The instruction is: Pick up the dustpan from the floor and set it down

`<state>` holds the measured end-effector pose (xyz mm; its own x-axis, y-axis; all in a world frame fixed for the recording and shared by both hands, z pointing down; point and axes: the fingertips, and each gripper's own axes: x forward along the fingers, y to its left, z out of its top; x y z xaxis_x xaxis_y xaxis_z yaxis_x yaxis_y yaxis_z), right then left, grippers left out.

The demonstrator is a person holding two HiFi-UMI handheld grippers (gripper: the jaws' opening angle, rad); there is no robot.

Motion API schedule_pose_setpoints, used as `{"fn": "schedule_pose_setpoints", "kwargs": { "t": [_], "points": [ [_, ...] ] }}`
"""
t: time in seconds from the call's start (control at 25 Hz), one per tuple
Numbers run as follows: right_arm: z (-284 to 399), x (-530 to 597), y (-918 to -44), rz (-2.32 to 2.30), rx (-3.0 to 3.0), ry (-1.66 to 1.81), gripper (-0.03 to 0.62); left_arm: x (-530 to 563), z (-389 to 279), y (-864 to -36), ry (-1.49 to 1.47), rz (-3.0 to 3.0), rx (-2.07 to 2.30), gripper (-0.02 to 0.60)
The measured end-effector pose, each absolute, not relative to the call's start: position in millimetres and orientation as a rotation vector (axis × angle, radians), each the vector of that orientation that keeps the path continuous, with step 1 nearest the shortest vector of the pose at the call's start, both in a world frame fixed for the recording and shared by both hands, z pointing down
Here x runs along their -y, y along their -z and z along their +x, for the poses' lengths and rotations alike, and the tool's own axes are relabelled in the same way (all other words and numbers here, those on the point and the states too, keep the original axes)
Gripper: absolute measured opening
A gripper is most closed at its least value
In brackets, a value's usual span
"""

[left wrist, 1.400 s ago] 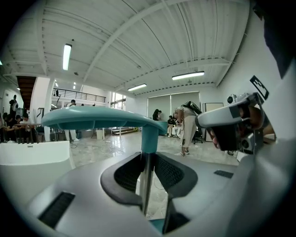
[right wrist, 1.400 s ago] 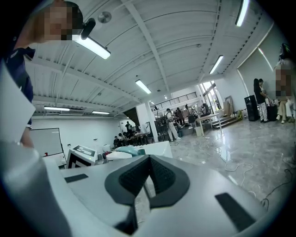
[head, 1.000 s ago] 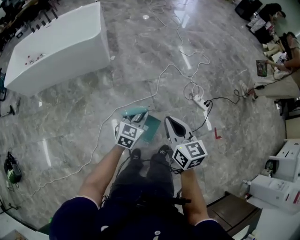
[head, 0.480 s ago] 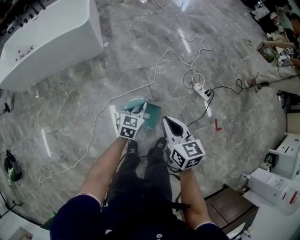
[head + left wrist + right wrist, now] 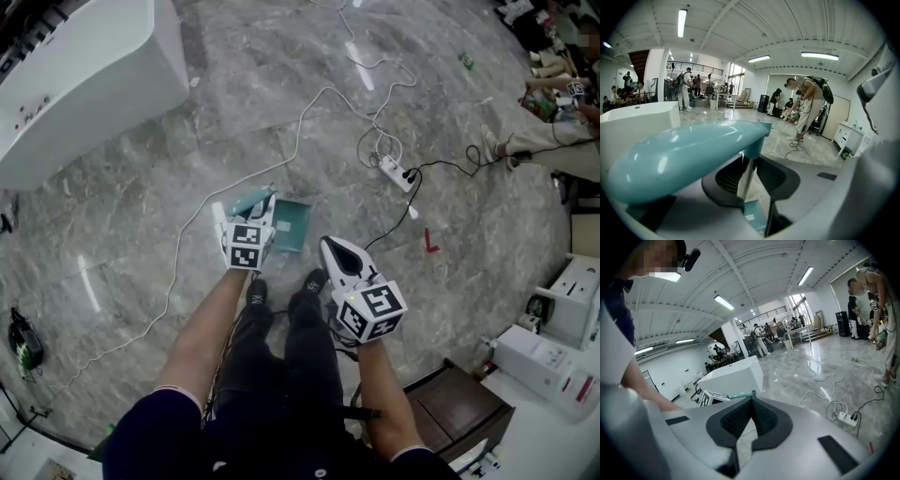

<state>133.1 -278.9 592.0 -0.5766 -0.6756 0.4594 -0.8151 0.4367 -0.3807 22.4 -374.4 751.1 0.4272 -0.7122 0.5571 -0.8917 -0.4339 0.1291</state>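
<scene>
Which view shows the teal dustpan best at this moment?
Head view: most of the dustpan shows, from above. The left gripper view shows mostly its handle, close up; the right gripper view only a teal sliver.

The grey marble floor [image 5: 234, 122] lies open ahead of the teal plastic dustpan [image 5: 289, 225] and to its right, as far as the small red mark [image 5: 430, 241]. A thin white cable [image 5: 300, 141] crosses just left of the dustpan. Farther right lies a white power strip [image 5: 395, 173] with black cords. A large white tub-shaped block [image 5: 84, 75] closes the far left, and white cabinets [image 5: 553, 361] close the near right.
</scene>
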Motion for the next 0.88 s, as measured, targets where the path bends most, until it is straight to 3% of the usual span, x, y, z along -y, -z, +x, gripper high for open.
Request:
{"fn": "schedule_pose_setpoints", "kwargs": {
  "t": [0.52, 0.88],
  "points": [
    [125, 277, -596, 1.263, 2.463, -0.859, 0.006, 377, -4, -779, -0.658, 2.100, 1.436, 0.100],
    [113, 266, -590, 1.267, 2.475, -0.841, 0.006, 305, -13, -812, -0.775, 2.008, 1.288, 0.100]
  ]
}}
